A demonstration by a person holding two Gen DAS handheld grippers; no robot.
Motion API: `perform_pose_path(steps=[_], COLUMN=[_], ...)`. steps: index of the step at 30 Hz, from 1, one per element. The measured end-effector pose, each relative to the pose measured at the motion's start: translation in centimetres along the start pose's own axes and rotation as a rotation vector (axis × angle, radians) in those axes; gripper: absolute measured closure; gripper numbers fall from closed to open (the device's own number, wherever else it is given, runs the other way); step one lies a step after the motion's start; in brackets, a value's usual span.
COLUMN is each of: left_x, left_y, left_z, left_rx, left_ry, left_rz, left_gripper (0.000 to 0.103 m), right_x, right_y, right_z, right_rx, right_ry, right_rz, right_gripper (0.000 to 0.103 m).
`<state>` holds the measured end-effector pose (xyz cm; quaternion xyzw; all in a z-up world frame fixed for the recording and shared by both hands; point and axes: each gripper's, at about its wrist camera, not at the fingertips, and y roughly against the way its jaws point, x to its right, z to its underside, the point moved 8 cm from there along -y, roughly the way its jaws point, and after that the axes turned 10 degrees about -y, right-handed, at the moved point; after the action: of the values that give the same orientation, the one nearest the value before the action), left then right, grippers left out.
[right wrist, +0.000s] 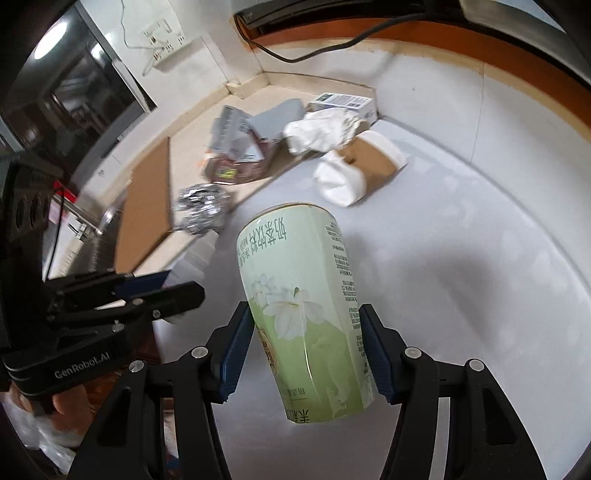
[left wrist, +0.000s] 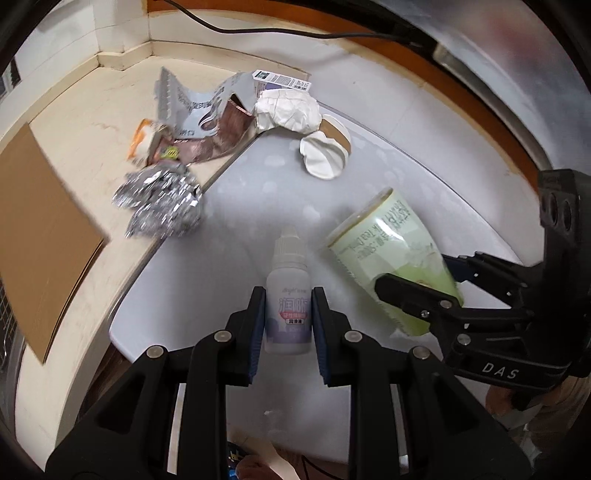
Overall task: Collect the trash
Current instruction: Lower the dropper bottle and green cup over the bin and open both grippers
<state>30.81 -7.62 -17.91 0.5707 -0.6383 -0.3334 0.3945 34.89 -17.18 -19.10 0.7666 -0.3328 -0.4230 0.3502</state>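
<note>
My left gripper (left wrist: 289, 317) is shut on a small white dropper bottle (left wrist: 287, 295), held above the pale grey table (left wrist: 258, 177). My right gripper (right wrist: 306, 343) is shut on a light green drink can (right wrist: 306, 295) with a white flower print, lifted off the surface. In the left wrist view the can (left wrist: 395, 258) and the right gripper (left wrist: 417, 291) show at the right. In the right wrist view the left gripper (right wrist: 173, 288) with the bottle (right wrist: 195, 258) shows at the left. Farther back lie a crumpled foil ball (left wrist: 162, 203), white crumpled paper (left wrist: 288, 110) and a squashed paper cup (left wrist: 325, 151).
Torn grey packaging (left wrist: 192, 107), a snack wrapper (left wrist: 147, 144) and a small printed box (left wrist: 280, 79) lie on the beige counter (left wrist: 74, 122). A brown cardboard sheet (left wrist: 40, 236) lies at the left. A black cable (left wrist: 258, 31) runs along the back wall.
</note>
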Motion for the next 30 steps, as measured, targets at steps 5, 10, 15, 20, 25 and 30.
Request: perform_pose_path(steps=[5,10,15,20,25,30], left_x=[-0.8,-2.5,-4.1,-5.3,-6.4,-7.3], left_y=[3.8,6.9,9.8,11.5,11.5,9.9], left_z=[3.4,6.4,9.7,13.0,16.8,20.4], left_rx=[0.017,0.034,0.055,0.059,0.031,-0.021], left_ry=[0.018,0.038,0.026,0.007,0.008,0.035], left_rz=[0.041,0.047,0.003,-0.046,-0.054,-0.032], left_gripper=[0.082,0.082,0.082,0.082,0.082,0.082], right_x=[-3.5,-7.8,-11.5,-14.6,-16.4,-16.9], right_y=[2.0,3.7,4.8,4.8,3.3,0.5], right_z=[3.6,7.3,10.7,14.0,17.5,20.6], right_rx=[0.027,0.053,0.072,0.052,0.002,-0.04], right_ry=[-0.043,-0.043,-0.004,0.04,0.058,0.062], right_rz=[-0.05,-0.075,-0.07,-0.066,-0.063,-0.029], right_gripper=[0.046,0.046,0.046,0.046,0.046,0.046])
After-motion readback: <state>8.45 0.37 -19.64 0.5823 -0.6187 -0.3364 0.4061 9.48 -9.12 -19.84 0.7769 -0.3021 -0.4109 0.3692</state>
